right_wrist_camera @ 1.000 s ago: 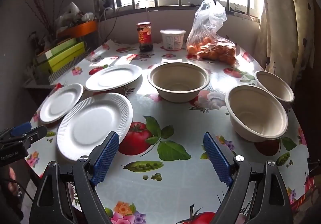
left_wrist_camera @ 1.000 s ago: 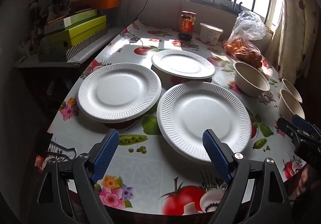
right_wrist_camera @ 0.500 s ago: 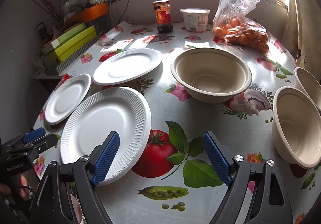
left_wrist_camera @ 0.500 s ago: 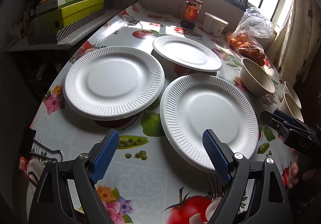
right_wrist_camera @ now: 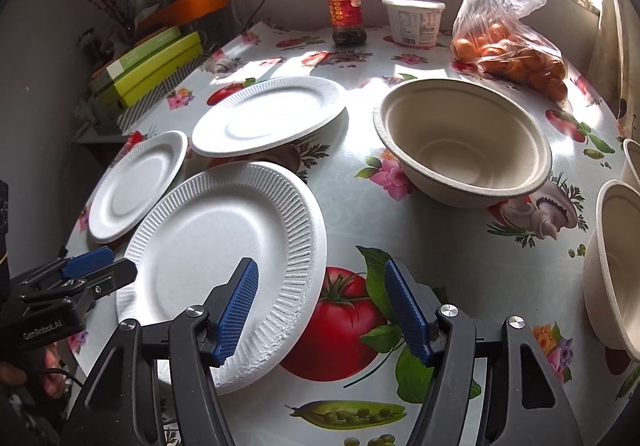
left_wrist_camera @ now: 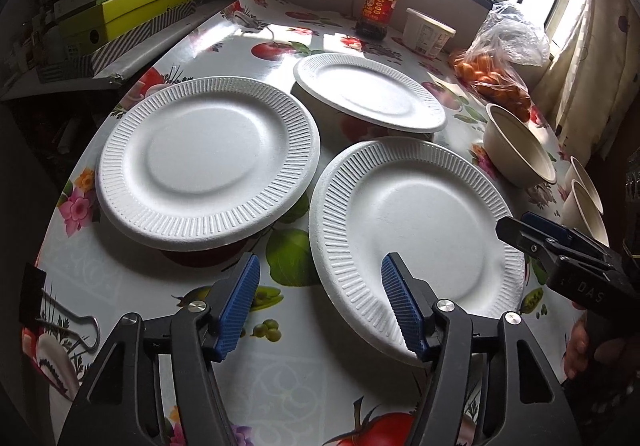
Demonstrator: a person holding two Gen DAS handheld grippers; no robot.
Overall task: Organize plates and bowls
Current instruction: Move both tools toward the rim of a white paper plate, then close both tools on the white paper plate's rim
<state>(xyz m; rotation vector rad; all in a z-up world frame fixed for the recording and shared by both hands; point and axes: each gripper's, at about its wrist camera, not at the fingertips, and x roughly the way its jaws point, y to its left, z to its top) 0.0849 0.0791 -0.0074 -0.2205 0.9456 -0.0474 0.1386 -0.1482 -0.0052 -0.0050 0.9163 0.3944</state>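
Here both the left gripper and the right gripper hang with jaws apart over the nearest plate, perhaps touching its rim, near the table's front edge.

On the table stand three white ribbed paper plates, three beige pulp bowls, one red-labelled glass jar, one white lidded tub and one clear plastic bag of oranges.

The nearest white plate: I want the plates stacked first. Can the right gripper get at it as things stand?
Probably yes. The right gripper is open, its left jaw already over the nearest white plate. Nothing lies on the plate; the left gripper hovers at its far edge.
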